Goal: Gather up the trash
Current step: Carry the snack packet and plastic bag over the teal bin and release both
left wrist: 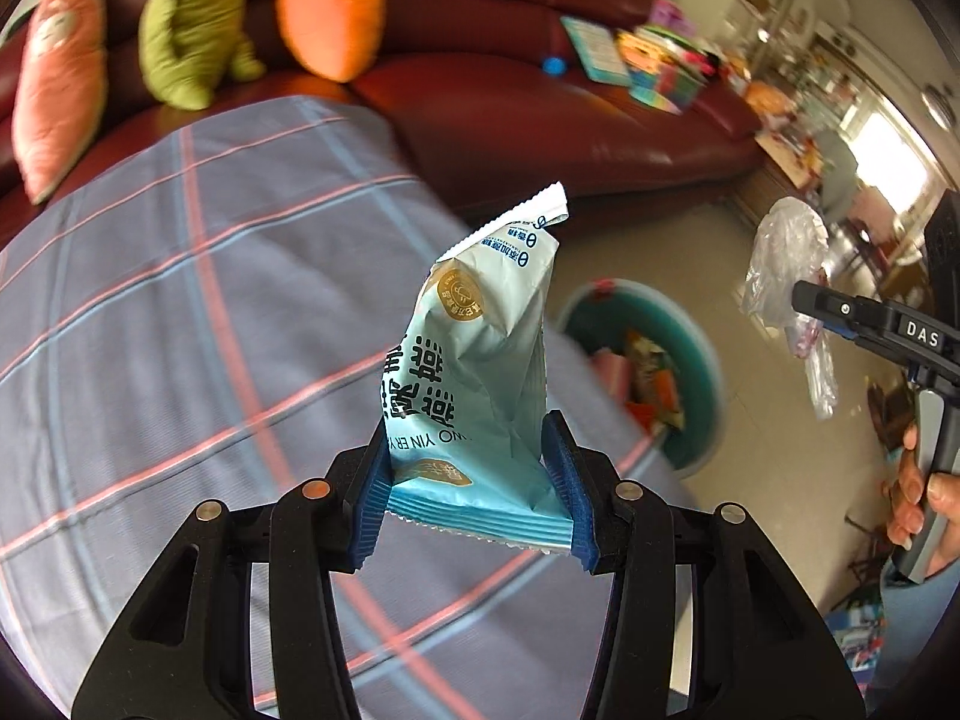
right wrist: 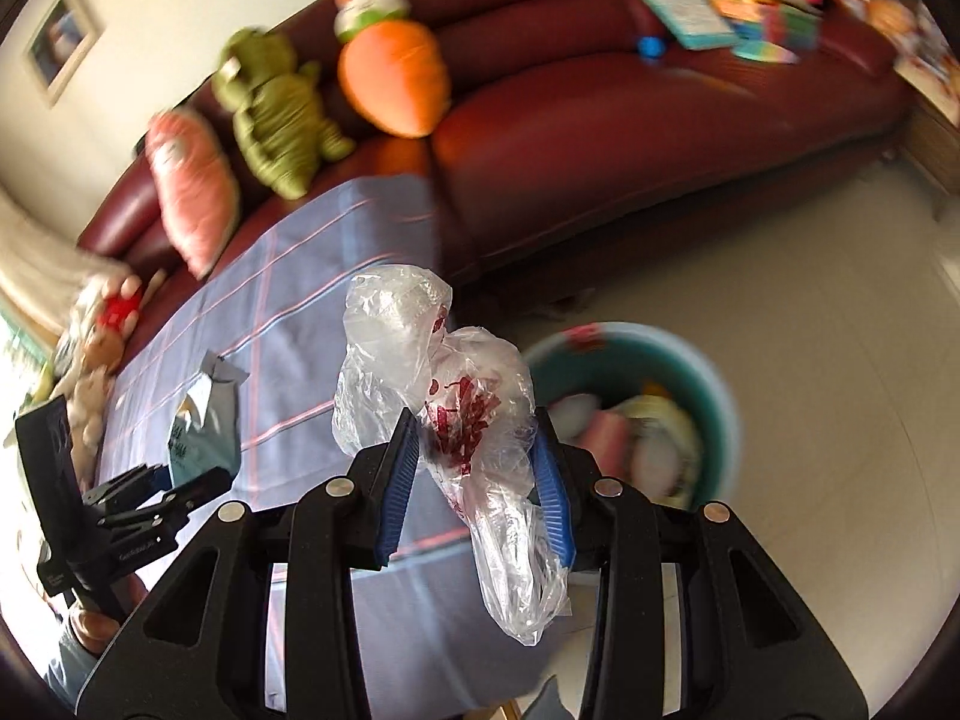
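Trash in two pieces is held clear of the table (left wrist: 150, 312), which carries a blue-grey checked cloth. The left tongs (left wrist: 474, 480) pinch a light blue snack wrapper (left wrist: 480, 360) by its lower sealed edge, both blue pads pressing its sides; the wrapper stands upright and crumpled above the tongs, over the table's edge. The right tongs (right wrist: 474, 468) pinch a crumpled clear plastic bag (right wrist: 444, 408) with red print, one end bunched above the pads and the other hanging below them. In the left wrist view the same bag (left wrist: 786, 276) hangs from the right tongs (left wrist: 804, 300), with a hand (left wrist: 918, 498) gripping the handle. A teal bin (right wrist: 726, 396) stands on the pale floor just beside the table, between it and the dark red sofa (right wrist: 660, 132); it already contains mixed items, apparently wrappers, though blur prevents certainty. On the sofa rest an orange carrot plush (right wrist: 396, 78), a green plush (right wrist: 276, 114) and a pink cushion (right wrist: 192, 192).
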Tool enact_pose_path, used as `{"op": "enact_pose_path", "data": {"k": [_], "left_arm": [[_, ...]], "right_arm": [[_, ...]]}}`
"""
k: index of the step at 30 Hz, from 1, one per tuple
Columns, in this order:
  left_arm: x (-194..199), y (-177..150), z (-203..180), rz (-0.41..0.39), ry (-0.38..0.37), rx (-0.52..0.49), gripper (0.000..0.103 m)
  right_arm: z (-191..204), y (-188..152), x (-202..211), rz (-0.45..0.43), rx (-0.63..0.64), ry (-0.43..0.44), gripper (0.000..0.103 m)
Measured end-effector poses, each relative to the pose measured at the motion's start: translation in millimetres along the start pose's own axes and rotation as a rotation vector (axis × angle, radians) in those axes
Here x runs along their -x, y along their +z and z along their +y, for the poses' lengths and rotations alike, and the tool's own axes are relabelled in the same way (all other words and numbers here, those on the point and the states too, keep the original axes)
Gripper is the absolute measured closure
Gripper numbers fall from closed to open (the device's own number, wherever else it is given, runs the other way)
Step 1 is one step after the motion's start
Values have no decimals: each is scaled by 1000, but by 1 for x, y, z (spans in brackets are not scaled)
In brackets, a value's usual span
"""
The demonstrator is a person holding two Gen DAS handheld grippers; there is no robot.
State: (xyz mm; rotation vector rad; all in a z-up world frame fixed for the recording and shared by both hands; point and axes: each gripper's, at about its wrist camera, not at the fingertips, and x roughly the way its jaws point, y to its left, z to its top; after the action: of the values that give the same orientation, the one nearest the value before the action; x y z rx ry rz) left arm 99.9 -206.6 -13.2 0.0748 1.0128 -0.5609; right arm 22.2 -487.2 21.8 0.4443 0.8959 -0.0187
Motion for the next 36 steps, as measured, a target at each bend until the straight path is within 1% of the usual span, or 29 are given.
{"op": "enact_pose_path", "data": {"k": [5, 9, 15, 20, 21, 22, 23, 25, 27, 31, 36], "left_arm": [[-32, 19, -46, 39, -51, -68, 54], [-60, 29, -77, 73, -84, -113, 54], [-105, 39, -102, 141, -115, -140, 54], [-126, 41, -116, 179, -124, -158, 52], [-130, 42, -118, 183, -116, -165, 49], [-133, 42, -120, 186, -107, -168, 43], [-134, 42, -122, 187, -103, -169, 39], [-138, 43, -124, 182, -91, -171, 24], [-138, 42, -126, 180, -83, -172, 19], [-137, 41, -122, 185, -68, -174, 13], [-132, 40, -113, 197, -58, -153, 12]], "right_arm": [[-45, -2, -1, 13, -80, -40, 67], [-64, -4, -10, 36, -123, -47, 67], [-82, 3, -21, 60, -170, -57, 67], [-88, 6, -23, 66, -184, -62, 66], [-89, 7, -23, 67, -185, -62, 66], [-90, 6, -24, 68, -188, -62, 66], [-90, 7, -25, 70, -190, -61, 66], [-90, 7, -28, 74, -192, -61, 66], [-90, 7, -30, 78, -195, -58, 66], [-88, 5, -35, 90, -193, -57, 65], [-85, 6, -42, 101, -189, -60, 64]]}}
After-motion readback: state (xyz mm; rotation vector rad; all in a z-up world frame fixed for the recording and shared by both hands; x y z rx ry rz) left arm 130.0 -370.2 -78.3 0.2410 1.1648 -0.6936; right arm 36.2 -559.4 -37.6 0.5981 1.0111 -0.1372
